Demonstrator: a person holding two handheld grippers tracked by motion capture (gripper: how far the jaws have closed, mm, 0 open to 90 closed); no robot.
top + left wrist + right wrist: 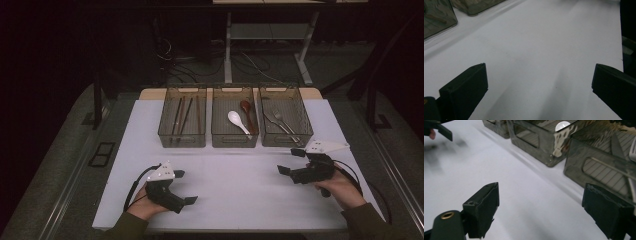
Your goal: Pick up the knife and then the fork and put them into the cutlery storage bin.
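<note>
Fingers spread wide and empty on the left gripper, low over the white table. Chopstick bin, spoon bin, fork bin sit beyond. Right gripper, open and empty too, hangs near the fork bin's front wall and could clip it.

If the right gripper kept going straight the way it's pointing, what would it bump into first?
Probably nothing on the table: the right gripper, jaws open and empty, points leftward across the bare white table. Farther along sits the left gripper, though depth is hard to judge.
</note>
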